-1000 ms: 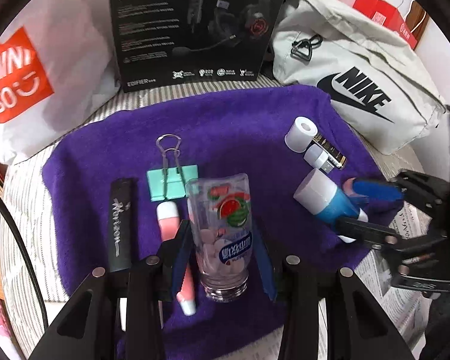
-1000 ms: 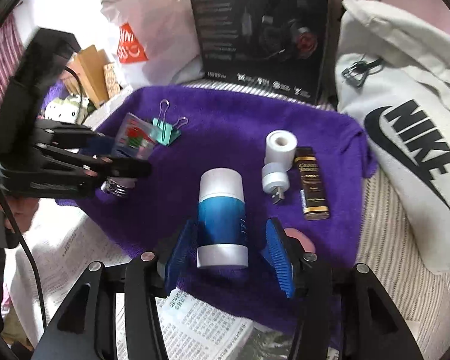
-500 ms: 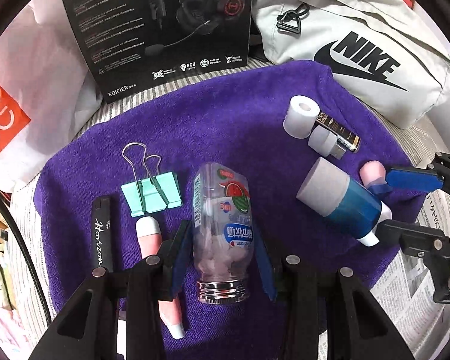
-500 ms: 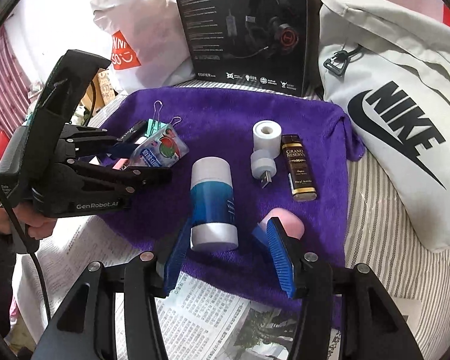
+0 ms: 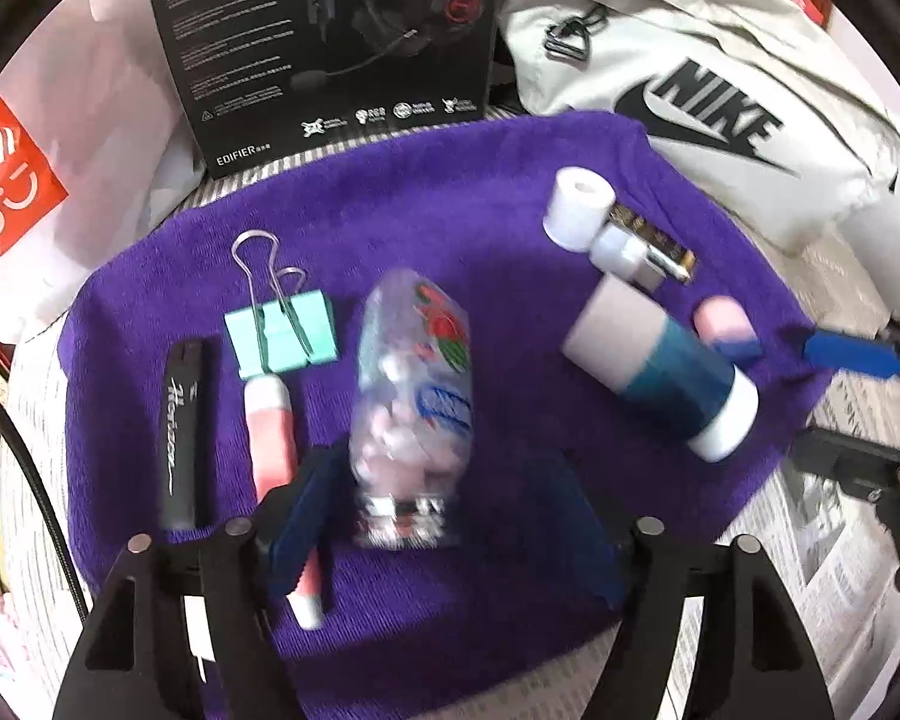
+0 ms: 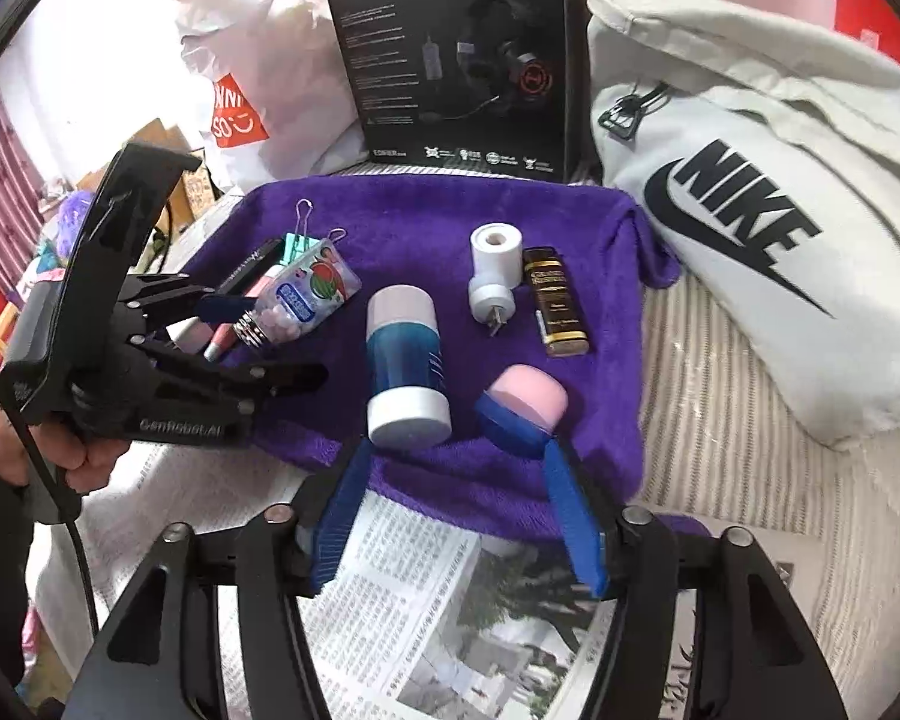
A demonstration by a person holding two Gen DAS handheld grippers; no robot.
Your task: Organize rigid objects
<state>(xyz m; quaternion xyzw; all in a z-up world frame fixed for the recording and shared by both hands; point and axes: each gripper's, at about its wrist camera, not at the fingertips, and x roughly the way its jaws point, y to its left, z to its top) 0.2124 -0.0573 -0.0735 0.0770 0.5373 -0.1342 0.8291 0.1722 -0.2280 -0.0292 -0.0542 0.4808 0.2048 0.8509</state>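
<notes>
Purple towel under both low tools: left tool and right tool released.

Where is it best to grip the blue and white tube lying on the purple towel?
Probably the blue middle of the tube, jaws across its width, approaching from its near white end. It lies flat, pointing toward the right gripper, with clear towel either side.

Bright indoor light, heavy fisheye warp and dark corners, motion blur on left wrist view's near centre.
</notes>
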